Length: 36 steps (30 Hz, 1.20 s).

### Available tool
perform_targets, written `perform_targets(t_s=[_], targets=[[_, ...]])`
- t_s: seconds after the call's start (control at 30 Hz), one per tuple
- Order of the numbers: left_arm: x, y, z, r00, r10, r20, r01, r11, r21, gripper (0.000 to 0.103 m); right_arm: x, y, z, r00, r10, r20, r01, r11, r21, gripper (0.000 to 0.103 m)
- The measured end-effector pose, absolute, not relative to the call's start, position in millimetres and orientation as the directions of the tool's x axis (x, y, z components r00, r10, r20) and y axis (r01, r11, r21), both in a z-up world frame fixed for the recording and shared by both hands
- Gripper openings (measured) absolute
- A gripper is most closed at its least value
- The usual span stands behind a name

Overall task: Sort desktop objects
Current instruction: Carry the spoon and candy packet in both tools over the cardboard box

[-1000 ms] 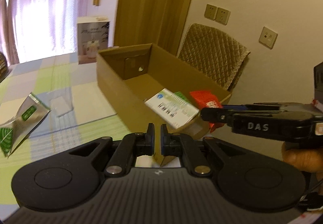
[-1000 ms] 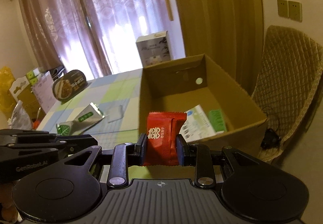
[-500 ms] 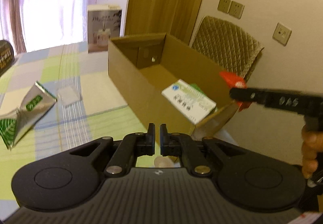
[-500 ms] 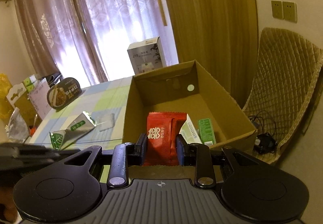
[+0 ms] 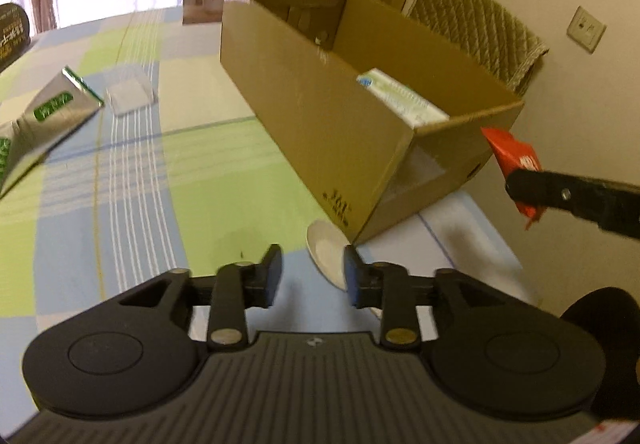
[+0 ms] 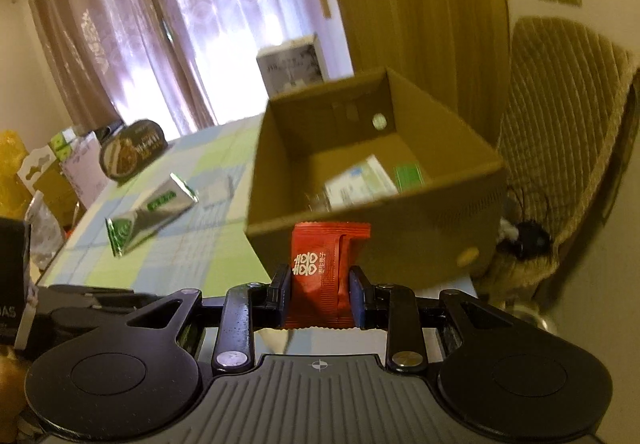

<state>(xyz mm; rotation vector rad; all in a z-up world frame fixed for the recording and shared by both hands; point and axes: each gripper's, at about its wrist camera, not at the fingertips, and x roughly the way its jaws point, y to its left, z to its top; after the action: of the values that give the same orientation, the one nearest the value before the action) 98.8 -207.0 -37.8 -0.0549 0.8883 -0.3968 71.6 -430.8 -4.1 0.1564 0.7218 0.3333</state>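
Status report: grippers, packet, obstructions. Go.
Right gripper shut on red packet, outside the cardboard box, near its end wall. Left gripper open, empty, over a white disc at the box corner. Nothing blocking the box opening.

Left gripper [image 5: 312, 276]: matte black body, ribbed grey centre plate with a crosshair mark, two round side housings, silver and brass pivot screws. Right gripper [image 6: 320, 296]: identical build, with blue-edged finger pads [image 6: 357, 296].
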Motion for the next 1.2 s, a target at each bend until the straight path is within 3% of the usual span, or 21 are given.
perform_targets(t_s=[0.2, 0.57, 0.77, 0.93, 1.03, 1.2], targets=[[102.8, -225.1, -58.1, 0.546, -0.347, -0.763, 0.294, 0.932, -0.213, 0.063, 73.5, -440.5, -30.0, 0.672, 0.335, -0.66, -0.213, 0.942, 0.261, 0.027], [116.4, -263.1, -76.6, 0.583, -0.302, -0.754, 0.311, 0.941, -0.136, 0.059, 81.5, -453.7, -51.3, 0.658, 0.323, -0.68, -0.169, 0.944, 0.285, 0.027], [115.2, -261.2, -86.7, 0.576, -0.263, -0.774, 0.321, 0.943, -0.081, 0.039, 85.5, -453.6, -51.8, 0.659, 0.328, -0.677, -0.167, 0.941, 0.294, 0.027], [113.6, -242.4, -85.0, 0.566, -0.276, -0.777, 0.345, 0.935, -0.081, 0.009, 85.3, -447.6, -54.2, 0.651, 0.339, -0.679, -0.178, 0.938, 0.298, 0.027], [112.7, -230.0, -83.5, 0.564, -0.284, -0.776, 0.348, 0.933, -0.088, 0.003, 83.6, -443.2, -55.8, 0.644, 0.346, -0.682, -0.186, 0.936, 0.299, 0.027], [109.7, -215.6, -82.6, 0.559, -0.29, -0.777, 0.347, 0.933, -0.099, 0.003, 81.3, -436.3, -57.7, 0.633, 0.355, -0.688, -0.199, 0.933, 0.299, 0.027]])
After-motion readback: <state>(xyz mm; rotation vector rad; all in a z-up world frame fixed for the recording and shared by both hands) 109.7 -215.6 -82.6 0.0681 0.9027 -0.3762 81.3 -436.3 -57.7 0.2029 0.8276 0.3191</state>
